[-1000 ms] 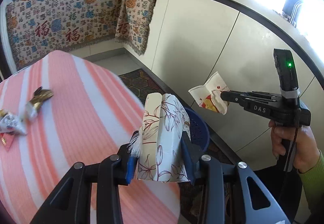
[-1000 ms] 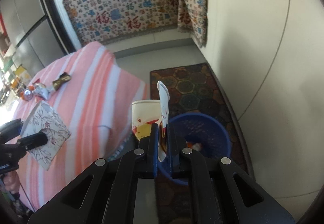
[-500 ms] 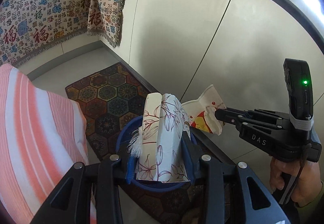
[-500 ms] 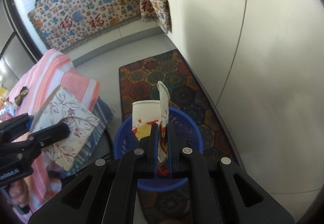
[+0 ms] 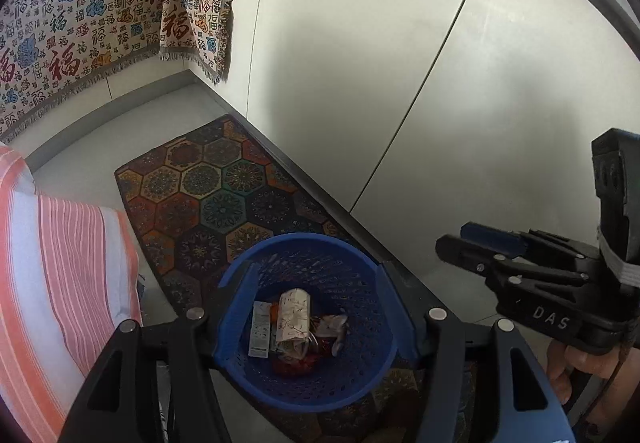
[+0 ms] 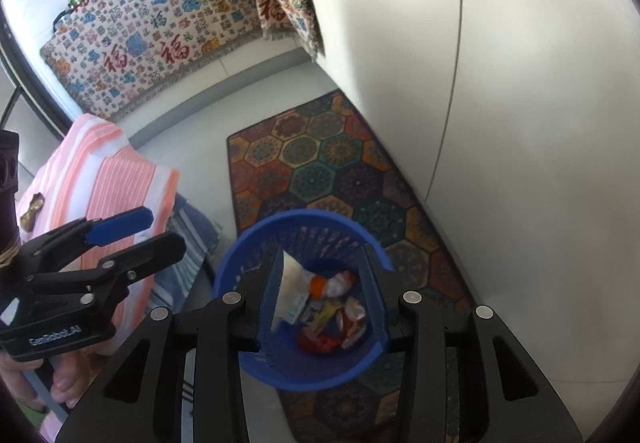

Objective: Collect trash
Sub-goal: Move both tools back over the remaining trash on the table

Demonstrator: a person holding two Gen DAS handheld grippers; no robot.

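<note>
From the left wrist we look straight down into the blue bin (image 5: 308, 323), which stands on the patterned rug (image 5: 224, 195) beside the cabinet wall. Our left hand-held gripper (image 5: 312, 307) hovers over it; its jaws have just been opening and now stand apart with nothing between them. The floral pack (image 5: 295, 317) lies in the bin on top of other wrappers, next to a small white carton (image 5: 260, 329). The right hand-held gripper (image 5: 468, 243) shows at the right edge, its jaws parted and bare.

From the right wrist, the right hand-held gripper (image 6: 320, 283) also hangs over the bin (image 6: 256, 239). Its jaws have likewise just been opening, and nothing is between them. A white paper piece (image 6: 294, 291), blurred, lies or is still falling inside among the red and orange wrappers (image 6: 332, 319). The left hand-held gripper (image 6: 160, 233) is open at the left.

We judge this round of dropping done. On the striped bench (image 6: 112, 179) a gold wrapper (image 6: 33, 209) remains, so more collecting appears to be left.
</note>
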